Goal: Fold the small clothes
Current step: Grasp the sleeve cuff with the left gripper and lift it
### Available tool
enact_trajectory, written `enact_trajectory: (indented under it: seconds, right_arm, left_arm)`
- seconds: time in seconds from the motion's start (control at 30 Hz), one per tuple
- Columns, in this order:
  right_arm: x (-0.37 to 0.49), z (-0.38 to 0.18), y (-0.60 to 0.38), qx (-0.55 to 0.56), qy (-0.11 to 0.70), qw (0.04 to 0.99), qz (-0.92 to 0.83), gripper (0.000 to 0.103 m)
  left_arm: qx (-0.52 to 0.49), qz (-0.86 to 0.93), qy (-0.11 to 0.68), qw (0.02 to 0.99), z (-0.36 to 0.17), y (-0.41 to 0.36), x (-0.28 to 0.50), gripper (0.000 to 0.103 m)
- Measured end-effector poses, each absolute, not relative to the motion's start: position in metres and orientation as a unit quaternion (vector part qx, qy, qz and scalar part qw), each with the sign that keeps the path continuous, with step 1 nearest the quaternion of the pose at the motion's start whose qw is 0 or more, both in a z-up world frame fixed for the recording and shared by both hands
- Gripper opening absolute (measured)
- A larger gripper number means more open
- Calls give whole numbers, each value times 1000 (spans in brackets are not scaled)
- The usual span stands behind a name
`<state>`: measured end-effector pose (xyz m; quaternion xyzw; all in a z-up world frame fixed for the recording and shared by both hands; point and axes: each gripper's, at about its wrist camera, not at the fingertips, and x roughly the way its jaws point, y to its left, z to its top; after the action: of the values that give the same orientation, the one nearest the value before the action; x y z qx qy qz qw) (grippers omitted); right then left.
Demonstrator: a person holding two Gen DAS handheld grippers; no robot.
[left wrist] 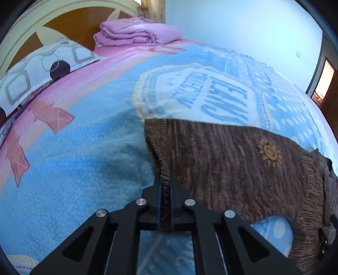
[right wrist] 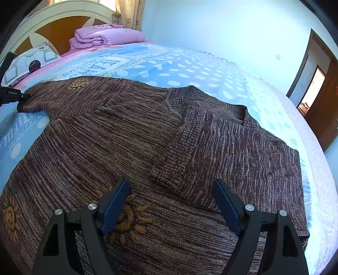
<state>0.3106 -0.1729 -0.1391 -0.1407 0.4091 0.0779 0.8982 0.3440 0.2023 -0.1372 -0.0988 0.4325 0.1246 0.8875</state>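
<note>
Plainly, left gripper pinches sweater.

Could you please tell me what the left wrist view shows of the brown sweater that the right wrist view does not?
Only the left wrist view shows the left gripper shut on the brown sweater, pinching a ribbed edge.

Only the right wrist view shows the sweater's V-neck collar, spread body and the right gripper open above it.

Both show the blue patterned blanket, the folded pink quilt and the headboard.
</note>
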Motion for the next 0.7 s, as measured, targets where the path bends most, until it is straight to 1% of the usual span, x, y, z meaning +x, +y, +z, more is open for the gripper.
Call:
enact_trajectory:
  seconds: [0.07, 0.17, 0.33, 0.43, 0.7]
  right_arm:
    - [311, -137, -174, -138, 410, 898, 81, 82]
    - [310, -128, -185, -104, 408, 902, 100, 82]
    - [300, -101, -215, -69, 397, 911, 87, 82]
    - [288, -87, -232, -68, 390, 915, 78, 82]
    - [244, -71, -286, -58, 377, 922, 59, 82]
  left_arm:
    - [-105, 123, 423, 891, -130, 203, 342, 7]
    - [-114, 121, 415, 895, -112, 204, 341, 7]
    - [-110, 107, 394, 906, -83, 195, 343, 7]
    - [-123, 94, 388, 908, -69, 186, 344, 7]
    - [-141, 49, 373, 916, -33, 140, 349, 6]
